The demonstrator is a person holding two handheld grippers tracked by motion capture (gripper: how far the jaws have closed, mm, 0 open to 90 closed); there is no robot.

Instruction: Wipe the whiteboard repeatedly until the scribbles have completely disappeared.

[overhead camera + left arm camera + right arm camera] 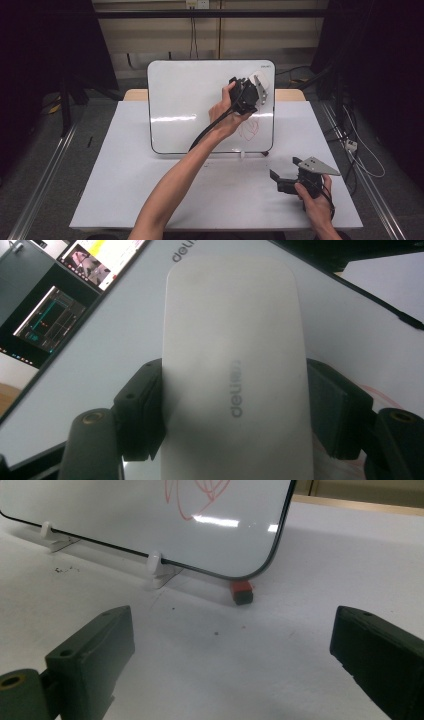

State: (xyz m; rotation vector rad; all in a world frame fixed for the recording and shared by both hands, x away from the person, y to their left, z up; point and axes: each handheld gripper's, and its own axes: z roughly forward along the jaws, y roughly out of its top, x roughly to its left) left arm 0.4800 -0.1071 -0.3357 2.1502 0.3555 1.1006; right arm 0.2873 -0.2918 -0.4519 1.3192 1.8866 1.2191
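One bench [125, 200], white top, carries everything. Whiteboard [190, 100] stands tilted on small white clips at the bench's far edge, centred, bottom edge on the bench top. Red scribble [250, 127] sits on the board's lower right area, below the left hand; the right gripper view shows it too [200, 490].

Left hand-held gripper [248, 95] is up at the board's upper right corner, arm reaching across the bench from the near edge. Its jaws are clamped on a white eraser [232, 370], one jaw on each long side; eraser sits flat against the board face, near the board's top right corner [263, 80]. Grey logo printed on the eraser's back.

Right hand-held gripper [281, 181] rests low at the bench's near right corner, jaws wide apart, holding nothing, pointing toward the board.

Small red and black block [242, 592] lies on the bench just beside the board's lower right corner.
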